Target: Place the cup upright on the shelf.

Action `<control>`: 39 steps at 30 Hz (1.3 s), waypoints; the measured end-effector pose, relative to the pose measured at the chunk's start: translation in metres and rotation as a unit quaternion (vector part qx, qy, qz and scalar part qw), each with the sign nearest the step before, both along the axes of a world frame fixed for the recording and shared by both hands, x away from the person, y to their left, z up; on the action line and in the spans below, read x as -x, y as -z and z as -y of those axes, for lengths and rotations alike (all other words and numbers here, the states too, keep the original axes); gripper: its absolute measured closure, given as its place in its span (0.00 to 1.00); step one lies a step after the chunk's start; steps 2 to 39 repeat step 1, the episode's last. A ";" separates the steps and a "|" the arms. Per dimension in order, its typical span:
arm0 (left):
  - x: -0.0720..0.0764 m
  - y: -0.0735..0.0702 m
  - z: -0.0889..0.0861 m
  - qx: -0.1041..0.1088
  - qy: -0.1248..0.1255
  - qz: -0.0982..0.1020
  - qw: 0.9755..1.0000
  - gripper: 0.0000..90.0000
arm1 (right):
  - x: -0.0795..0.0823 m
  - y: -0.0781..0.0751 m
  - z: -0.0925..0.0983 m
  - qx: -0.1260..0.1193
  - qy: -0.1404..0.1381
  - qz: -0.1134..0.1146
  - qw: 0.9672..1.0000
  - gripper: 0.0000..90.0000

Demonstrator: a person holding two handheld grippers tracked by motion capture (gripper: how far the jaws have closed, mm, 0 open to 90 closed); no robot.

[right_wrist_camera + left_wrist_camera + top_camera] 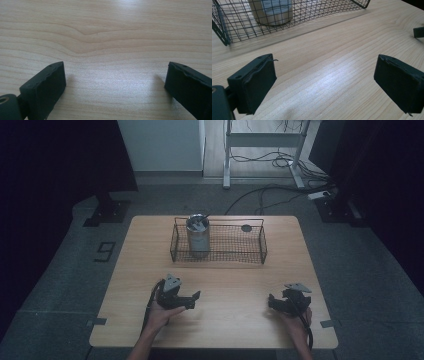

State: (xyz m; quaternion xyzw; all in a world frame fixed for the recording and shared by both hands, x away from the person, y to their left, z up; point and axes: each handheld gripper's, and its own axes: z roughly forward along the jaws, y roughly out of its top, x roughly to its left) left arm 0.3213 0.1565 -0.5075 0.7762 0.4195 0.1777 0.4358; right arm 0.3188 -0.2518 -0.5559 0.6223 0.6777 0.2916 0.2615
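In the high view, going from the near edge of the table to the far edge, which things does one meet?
The left gripper and right gripper, side by side → bare table → wire basket holding a metal can at its left end.

Canister [273, 12] top cut off by frame edge; small dark disc [246, 228] too small to identify

Bkgd: white frame [262, 140] w/ cables [280, 161]; floor mark "9" [105, 251] left of table [225, 285].

Setting: lab recording bay | Evidence: dark curtains [60, 155], floor cables [270, 195], metal stand frame [262, 142], numbered floor mark [105, 251], lone wooden table [215, 285]
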 end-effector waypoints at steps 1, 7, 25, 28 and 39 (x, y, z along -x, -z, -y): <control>0.000 0.000 0.000 0.001 -0.002 0.000 1.000 0.04 | 0.000 0.000 0.000 0.000 0.000 0.000 1.000 0.03; 0.000 0.000 0.000 0.001 -0.002 0.000 1.000 0.04 | 0.000 0.000 0.000 0.000 0.000 0.000 1.000 0.03; 0.000 0.000 0.000 0.001 -0.002 0.000 1.000 0.04 | 0.000 0.000 0.000 0.000 0.000 0.000 1.000 0.03; 0.000 0.000 0.000 0.001 -0.002 0.000 1.000 0.04 | 0.000 0.000 0.000 0.000 0.000 0.000 1.000 0.03; 0.000 0.000 0.000 0.001 -0.002 0.000 1.000 0.04 | 0.000 0.000 0.000 0.000 0.000 0.000 1.000 0.03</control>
